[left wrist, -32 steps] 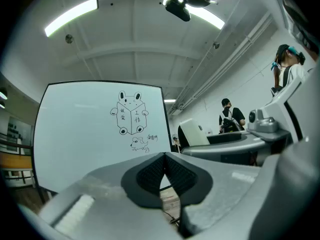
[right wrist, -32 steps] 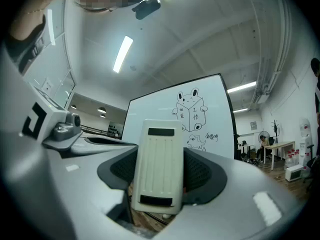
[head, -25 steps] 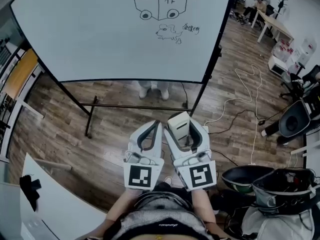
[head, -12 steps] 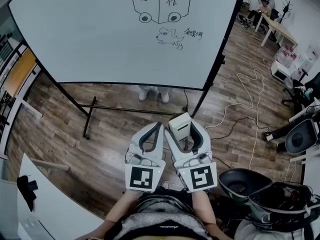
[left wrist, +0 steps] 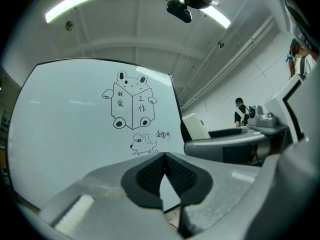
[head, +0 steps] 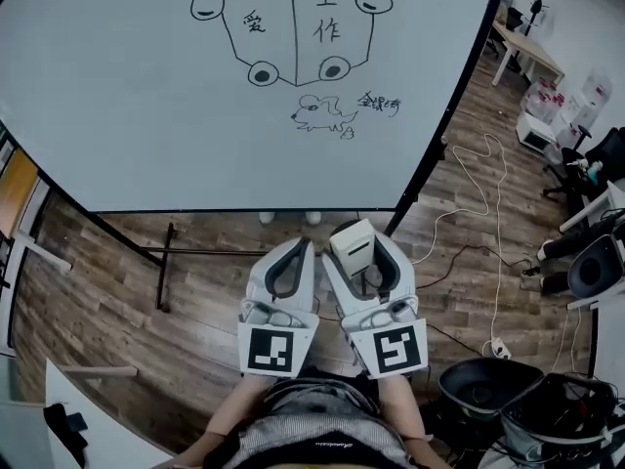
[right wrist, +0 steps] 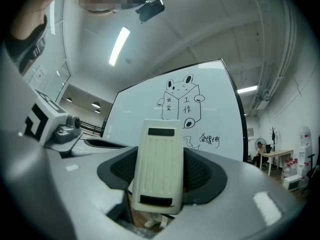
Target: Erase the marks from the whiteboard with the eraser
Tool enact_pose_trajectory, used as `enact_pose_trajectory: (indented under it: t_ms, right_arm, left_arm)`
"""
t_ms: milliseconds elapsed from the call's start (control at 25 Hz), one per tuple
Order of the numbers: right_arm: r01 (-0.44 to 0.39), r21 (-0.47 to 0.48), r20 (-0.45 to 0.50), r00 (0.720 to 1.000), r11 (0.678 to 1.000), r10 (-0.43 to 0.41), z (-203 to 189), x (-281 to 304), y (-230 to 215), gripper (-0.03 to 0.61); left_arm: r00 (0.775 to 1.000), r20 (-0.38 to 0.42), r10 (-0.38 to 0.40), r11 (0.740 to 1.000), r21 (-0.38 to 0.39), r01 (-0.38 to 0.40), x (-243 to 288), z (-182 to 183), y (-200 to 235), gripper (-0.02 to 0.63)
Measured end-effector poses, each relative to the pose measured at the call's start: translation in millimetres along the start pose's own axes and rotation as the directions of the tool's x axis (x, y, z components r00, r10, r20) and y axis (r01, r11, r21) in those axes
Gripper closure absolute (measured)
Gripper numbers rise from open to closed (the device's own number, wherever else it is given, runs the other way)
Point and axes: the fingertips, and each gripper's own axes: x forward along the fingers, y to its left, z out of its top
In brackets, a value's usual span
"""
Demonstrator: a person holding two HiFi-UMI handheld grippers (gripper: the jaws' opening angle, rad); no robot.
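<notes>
Approach stage: the right gripper (head: 363,254) pinches the white eraser (head: 351,242) short of the whiteboard (head: 127,96), while the left gripper (head: 303,245) is pressed together, empty. The likely next move is lifting the eraser to the drawn marks (head: 293,37).

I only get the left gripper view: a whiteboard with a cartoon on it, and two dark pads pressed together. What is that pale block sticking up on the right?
Observer: That is the eraser, clamped between the jaws of the right gripper. The right gripper view shows it standing upright there.
Operator: Is it touching the board?
Observer: No. The head view shows it beside the left gripper, low by the person's waist, with wooden floor between them and the lower edge of the whiteboard.
Operator: Is anything lying on that floor?
Observer: A pale cable snakes across it, to the right of the board.
</notes>
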Motion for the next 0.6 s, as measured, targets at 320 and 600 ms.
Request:
enact_pose_trajectory:
  t_ms: [320, 600]
  right_arm:
    - [0.088, 0.004, -0.012, 0.996, 0.996, -0.088, -18, 86, -29, 0.311]
    - [0.127, -0.003, -0.023, 0.992, 0.992, -0.127, -31, 135, -38, 0.31]
  left_arm:
    - [0.998, -0.01, -0.059, 0.998, 0.008, 0.059, 64, -12, 58, 0.609]
    - [0.996, -0.013, -0.084, 0.996, 0.014, 0.084, 98, -24, 95, 0.609]
